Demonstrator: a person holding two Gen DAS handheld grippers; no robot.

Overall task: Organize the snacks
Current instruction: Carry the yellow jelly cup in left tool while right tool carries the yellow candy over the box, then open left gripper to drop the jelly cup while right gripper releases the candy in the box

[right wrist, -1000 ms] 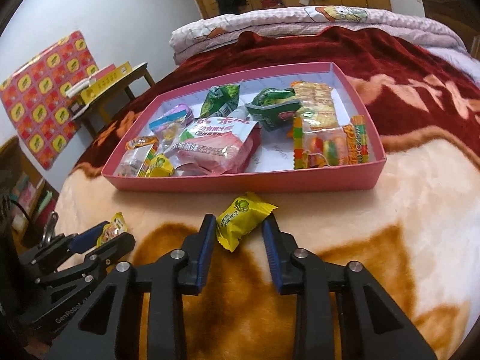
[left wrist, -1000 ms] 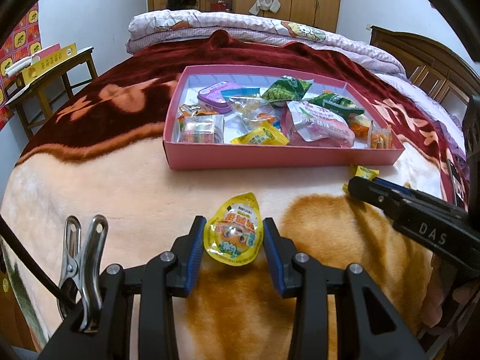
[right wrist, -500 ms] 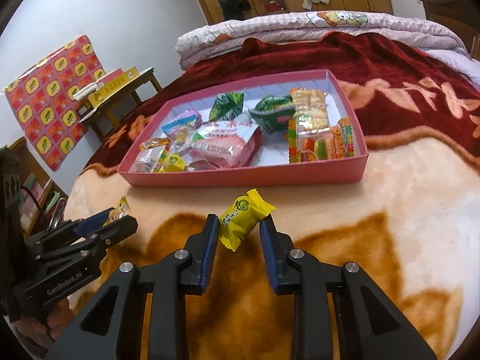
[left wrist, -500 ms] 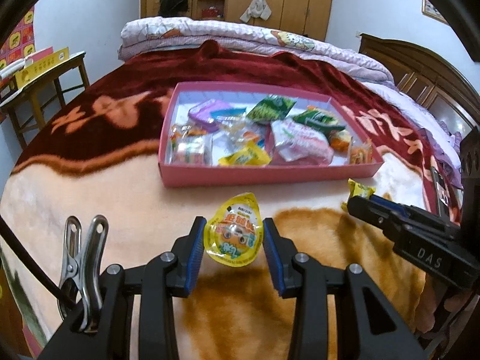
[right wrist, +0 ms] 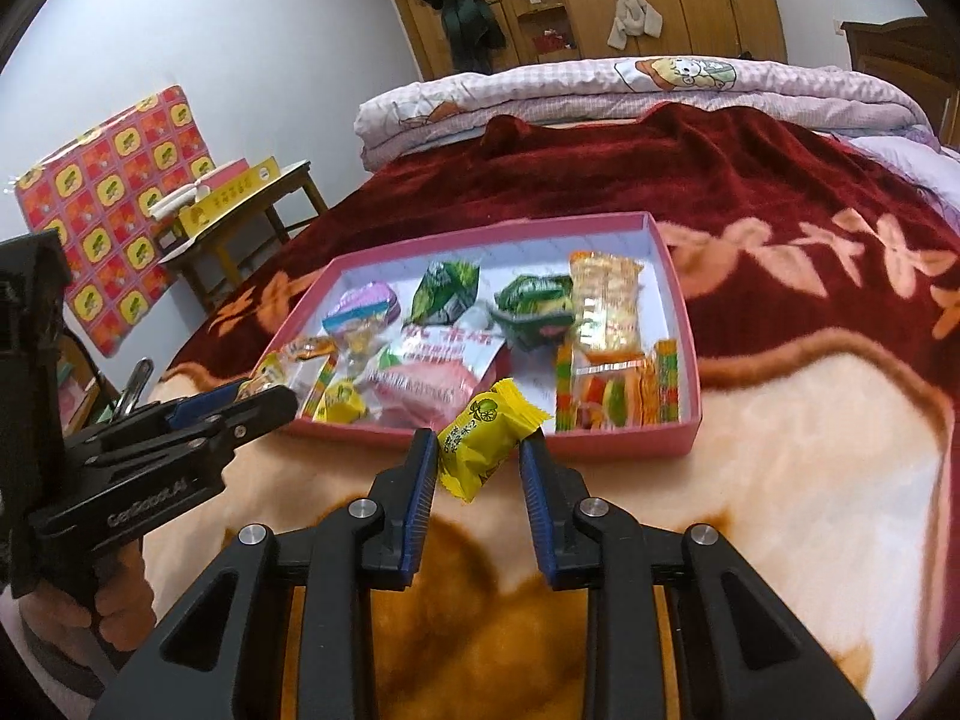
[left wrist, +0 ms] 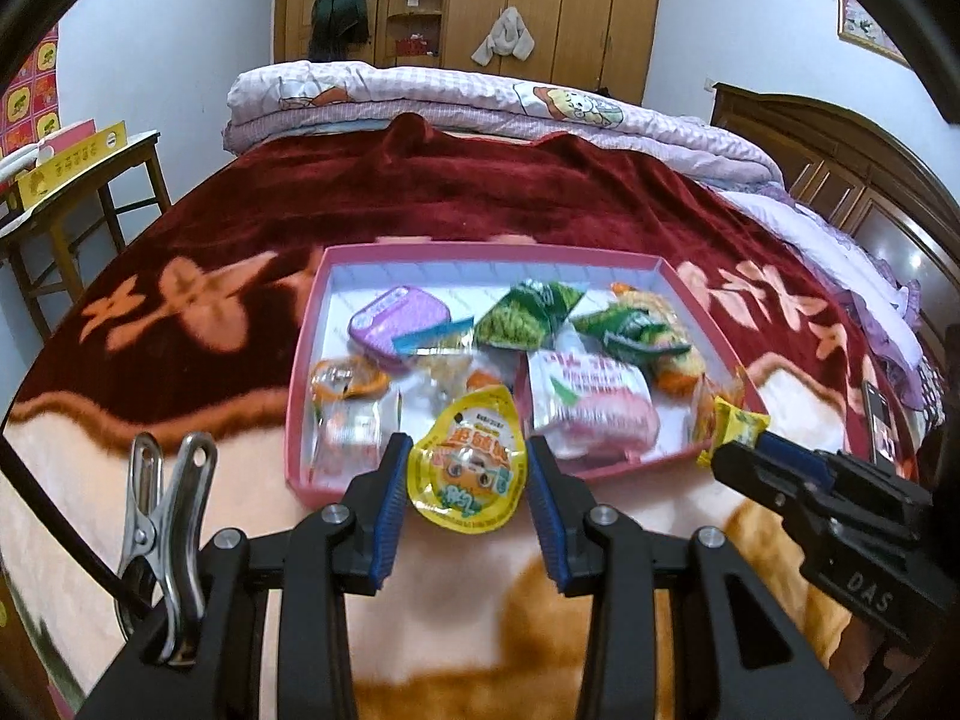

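I have my left gripper (left wrist: 467, 483) pinching a yellow jelly pouch (left wrist: 467, 461) with a cartoon face, its blue pads pressing both side edges. The pouch hangs clear of the blanket (left wrist: 456, 594), in front of the near wall of the pink tray (left wrist: 298, 396).

My right gripper (right wrist: 478, 468) is pinching a yellow lemon candy (right wrist: 483, 438) in a crimped wrapper, tilted so one end points up to the right. It also hangs above the blanket, just short of the tray's near wall. From the left wrist camera I see that gripper off to the right with the candy sticking out of its tip.

The tray sits on the bed where the cream part of the blanket meets the dark red part. Inside it, on the far left, lies a purple tin (left wrist: 399, 324). Two green packets (left wrist: 528, 315) lie along the far side. A pink-and-white bag (left wrist: 591, 405) takes up the near middle. In the right wrist view, a clear pack of colourful gummies (right wrist: 618, 390) lies in the near right corner with a long cracker pack (right wrist: 606, 300) behind it. Small orange and yellow sweets crowd the near left corner; I cannot tell them apart there.

A hand (right wrist: 114, 606) grips the handle of the left gripper at the left edge of the right wrist view.
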